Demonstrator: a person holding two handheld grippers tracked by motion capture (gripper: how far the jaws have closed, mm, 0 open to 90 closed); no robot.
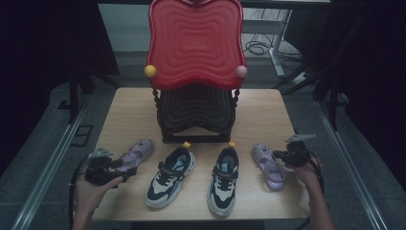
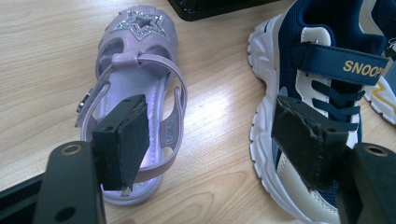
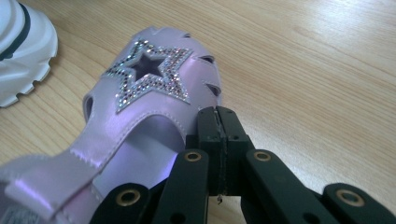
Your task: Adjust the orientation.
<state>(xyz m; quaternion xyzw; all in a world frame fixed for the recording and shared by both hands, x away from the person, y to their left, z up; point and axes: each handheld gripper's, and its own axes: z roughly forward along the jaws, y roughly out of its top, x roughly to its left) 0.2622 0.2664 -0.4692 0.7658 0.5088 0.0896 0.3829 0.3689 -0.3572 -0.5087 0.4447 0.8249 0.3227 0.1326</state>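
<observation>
Two lilac star sandals and two navy-and-white sneakers lie in a row on the wooden table [image 1: 268, 110]. My left gripper [image 1: 122, 165] [image 2: 212, 135] is open at the heel of the left sandal [image 1: 136, 152] [image 2: 135, 84]. One pad hangs over its heel strap, the other over the left sneaker [image 1: 171, 176] [image 2: 317, 93]. My right gripper [image 1: 276, 154] [image 3: 218, 114] is shut with nothing between its pads. Its tips sit at the right edge of the right sandal [image 1: 268, 165] [image 3: 144, 93], near the toe. The right sneaker [image 1: 224, 179] [image 3: 18, 42] lies beside it.
A shoe rack with a dark lower shelf [image 1: 195, 115] [image 2: 210, 7] and a red wavy top [image 1: 194, 43] stands at the back middle of the table. Bare wood lies on both sides of it. The table's front edge runs just below the shoes.
</observation>
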